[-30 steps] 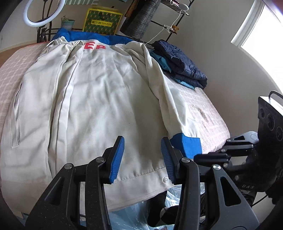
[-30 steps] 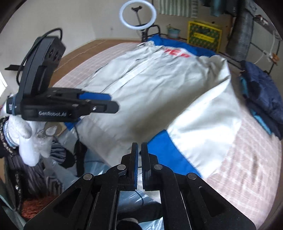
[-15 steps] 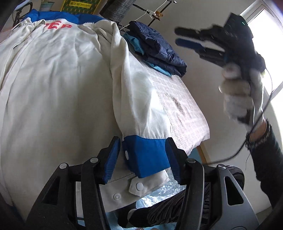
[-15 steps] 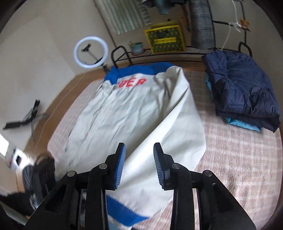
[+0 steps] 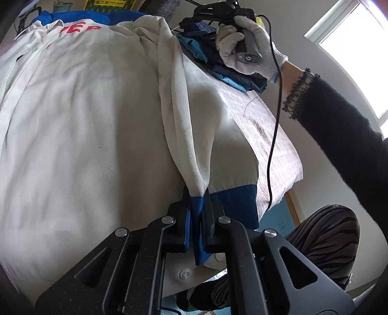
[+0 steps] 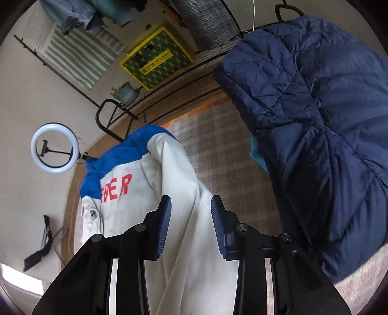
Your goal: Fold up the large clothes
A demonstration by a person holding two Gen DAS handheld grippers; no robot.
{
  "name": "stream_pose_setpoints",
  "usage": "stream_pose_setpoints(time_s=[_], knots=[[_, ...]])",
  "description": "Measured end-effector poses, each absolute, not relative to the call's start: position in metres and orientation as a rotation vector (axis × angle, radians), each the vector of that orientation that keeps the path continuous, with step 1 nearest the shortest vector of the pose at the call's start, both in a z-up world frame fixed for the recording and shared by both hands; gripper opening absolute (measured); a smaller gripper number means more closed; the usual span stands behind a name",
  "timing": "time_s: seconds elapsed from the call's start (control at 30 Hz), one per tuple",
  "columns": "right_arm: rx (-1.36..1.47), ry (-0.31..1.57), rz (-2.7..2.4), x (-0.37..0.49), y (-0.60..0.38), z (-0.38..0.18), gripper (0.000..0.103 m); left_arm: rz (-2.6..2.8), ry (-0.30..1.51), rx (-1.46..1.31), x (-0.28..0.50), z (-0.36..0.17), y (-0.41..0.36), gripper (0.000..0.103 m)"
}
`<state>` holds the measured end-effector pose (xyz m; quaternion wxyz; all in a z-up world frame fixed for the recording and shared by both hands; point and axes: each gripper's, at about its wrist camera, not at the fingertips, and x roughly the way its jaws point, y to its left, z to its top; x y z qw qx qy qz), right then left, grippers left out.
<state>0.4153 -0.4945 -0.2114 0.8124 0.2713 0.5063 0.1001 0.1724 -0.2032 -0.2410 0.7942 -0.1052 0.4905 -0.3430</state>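
Note:
A large white jacket (image 5: 84,121) with a blue collar and red letters lies spread on the bed. Its right sleeve (image 5: 179,109) ends in a blue cuff (image 5: 197,208). My left gripper (image 5: 197,218) is shut on that cuff and lifts the sleeve end slightly. My right gripper (image 6: 191,218) is open, hovering over the sleeve's shoulder end (image 6: 177,174) near the red letters (image 6: 116,189); the sleeve runs between its fingers. It also shows in the left wrist view (image 5: 218,14), held by a gloved hand.
A folded navy puffer jacket (image 6: 315,121) on a light blue garment lies on the checked bed cover (image 6: 218,145) right of the white jacket. A ring light (image 6: 55,147), metal rack and yellow box (image 6: 157,58) stand behind. The bed's edge (image 5: 291,184) drops off at right.
My left gripper closed on the blue cuff and raised it. My right gripper opened and moved forward over the bed to the sleeve's shoulder end.

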Motion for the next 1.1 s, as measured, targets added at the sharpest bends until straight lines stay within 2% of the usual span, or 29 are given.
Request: stream_pose_setpoints(time_s=[0.3,0.33,0.4,0.53,0.67,0.8,0.87,0.9,0.97,1.1], knots=[[0.828,1.152,0.331,0.467,-0.476,-0.268,0.035,-0.768,1.039,-0.182,0.166,-0.237,-0.208,0.004],[0.848,1.139,0.331,0.47,-0.477,-0.271,0.032,-0.768,1.038,-0.181,0.165,-0.237,-0.207,0.004],[0.857,1.103,0.332,0.471,-0.475,-0.266,0.007,-0.772,1.038,-0.189,0.166,-0.238,-0.206,0.004],[0.642,1.067,0.304,0.476,-0.446,-0.233,0.006,-0.785,1.041,-0.218,0.163,-0.237,-0.202,0.004],[0.232,0.984,0.234,0.471,-0.389,-0.191,0.005,-0.794,1.064,-0.307,0.162,-0.238,-0.193,0.004],[-0.145,0.928,0.233,0.468,-0.313,-0.197,0.005,-0.785,1.08,-0.348,0.16,-0.243,-0.187,0.004],[-0.124,1.004,0.294,0.478,-0.295,-0.216,0.008,-0.78,1.098,-0.355,0.157,-0.249,-0.183,0.004],[-0.074,1.053,0.335,0.485,-0.291,-0.226,0.013,-0.782,1.106,-0.361,0.156,-0.251,-0.181,0.004],[0.053,1.137,0.396,0.496,-0.295,-0.241,0.015,-0.78,1.109,-0.366,0.155,-0.253,-0.178,0.004],[0.272,1.115,0.427,0.503,-0.336,-0.229,0.015,-0.783,1.102,-0.377,0.156,-0.253,-0.174,0.004]])
